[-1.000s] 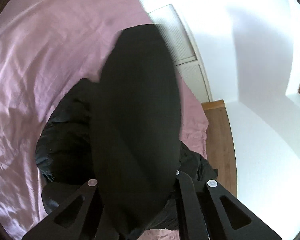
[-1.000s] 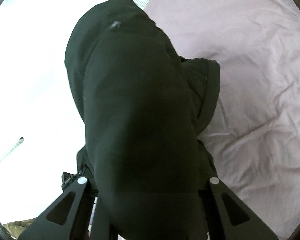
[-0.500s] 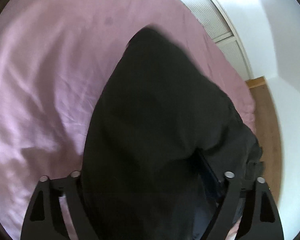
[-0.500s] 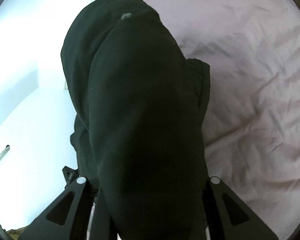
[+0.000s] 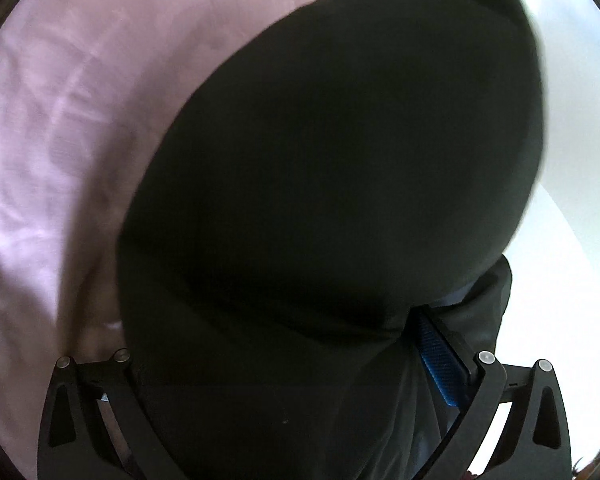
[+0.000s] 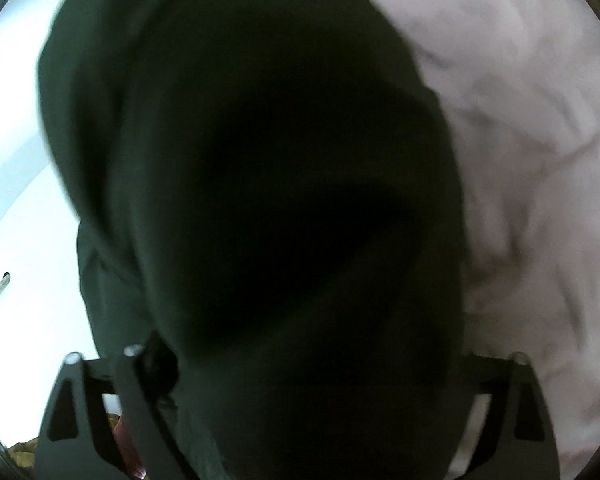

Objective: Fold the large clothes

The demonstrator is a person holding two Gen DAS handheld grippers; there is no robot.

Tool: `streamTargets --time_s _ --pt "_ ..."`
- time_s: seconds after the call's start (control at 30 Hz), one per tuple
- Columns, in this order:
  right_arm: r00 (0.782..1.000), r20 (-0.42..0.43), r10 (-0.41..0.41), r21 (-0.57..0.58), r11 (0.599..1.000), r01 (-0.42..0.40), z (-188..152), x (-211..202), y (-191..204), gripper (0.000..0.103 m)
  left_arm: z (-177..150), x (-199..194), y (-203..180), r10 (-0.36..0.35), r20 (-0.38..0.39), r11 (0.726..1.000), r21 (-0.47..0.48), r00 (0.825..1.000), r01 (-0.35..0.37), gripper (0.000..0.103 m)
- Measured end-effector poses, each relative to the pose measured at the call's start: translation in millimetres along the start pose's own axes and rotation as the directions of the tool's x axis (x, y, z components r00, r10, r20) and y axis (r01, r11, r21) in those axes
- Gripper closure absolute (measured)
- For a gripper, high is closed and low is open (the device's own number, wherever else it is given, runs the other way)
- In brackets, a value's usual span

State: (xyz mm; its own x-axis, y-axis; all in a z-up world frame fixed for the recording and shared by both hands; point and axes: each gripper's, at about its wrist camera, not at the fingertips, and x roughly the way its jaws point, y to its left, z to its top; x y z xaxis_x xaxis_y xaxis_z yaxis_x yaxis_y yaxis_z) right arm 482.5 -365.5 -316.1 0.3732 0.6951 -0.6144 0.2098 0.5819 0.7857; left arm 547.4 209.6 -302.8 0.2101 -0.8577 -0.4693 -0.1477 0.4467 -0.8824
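Releasing: left claw [image 5: 296, 364] and right claw [image 6: 296, 360] jaws just opened wide, bulky black fabric garment [image 5: 340, 160] draped loose between both, above pink bed sheet [image 5: 68, 120]. Fold unfinished, flattening left.

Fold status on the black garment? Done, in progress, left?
Done: the black garment is doubled over in a bulky fold on the pink bedsheet. In hand: the left gripper and right gripper have just been opening, jaws wide apart, cloth lying between them but unclamped. Left: the result looks lumpy; probably smoothing and more folds, though blur hides the edges.
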Motion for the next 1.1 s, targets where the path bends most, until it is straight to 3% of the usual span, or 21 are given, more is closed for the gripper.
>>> streamTargets --time_s 0.13,0.17,0.2,0.27,0.33,0.4,0.47,0.7,1.1 --pt "1.0 -0.012 0.017 -0.007 1.0 -0.017 3.1 14.8 -3.8 0.0 3.4 17.1 0.6 -0.016 -0.01 1.0 0.015 1.0 0.017 0.001" --pt "1.0 -0.009 0.017 -0.011 1.0 -0.017 2.5 17.0 -3.8 0.004 1.3 18.3 -2.3 -0.022 -0.011 0.999 0.024 1.0 0.022 0.002" --pt "1.0 -0.007 0.018 -0.014 1.0 -0.018 1.9 18.0 -3.5 0.009 -1.1 19.8 -6.0 -0.034 -0.013 0.999 0.031 0.999 0.034 0.007" --pt "0.999 0.001 0.039 -0.02 0.999 -0.039 0.1 19.0 -0.2 0.042 -2.0 25.6 -8.6 -0.073 -0.01 0.997 0.036 0.997 0.074 0.019" --pt "0.999 0.011 0.043 -0.034 0.998 -0.043 -0.5 18.9 6.7 0.058 -8.6 27.7 -17.4 -0.112 -0.007 0.993 0.049 0.994 0.112 0.033" --pt "0.999 0.015 0.037 -0.045 0.998 -0.037 -0.9 20.1 14.8 0.067 -16.3 28.7 -30.4 -0.132 -0.005 0.989 0.072 0.991 0.132 0.049" --pt "0.999 0.024 0.035 -0.053 0.998 -0.034 -2.1 19.8 25.2 0.073 -22.6 26.3 -43.2 -0.15 0.006 0.985 0.09 0.989 0.148 0.059" --pt "0.996 0.04 0.078 -0.062 0.995 -0.075 -8.1 6.3 57.4 0.081 -44.4 -2.2 -74.1 -0.235 0.074 0.969 0.095 0.969 0.228 0.073" --pt "0.977 0.066 0.202 -0.063 0.978 -0.198 -33.0 -34.8 120.7 0.084 -76.0 -75.5 -99.9 -0.343 0.195 0.939 0.066 0.919 0.337 0.083"
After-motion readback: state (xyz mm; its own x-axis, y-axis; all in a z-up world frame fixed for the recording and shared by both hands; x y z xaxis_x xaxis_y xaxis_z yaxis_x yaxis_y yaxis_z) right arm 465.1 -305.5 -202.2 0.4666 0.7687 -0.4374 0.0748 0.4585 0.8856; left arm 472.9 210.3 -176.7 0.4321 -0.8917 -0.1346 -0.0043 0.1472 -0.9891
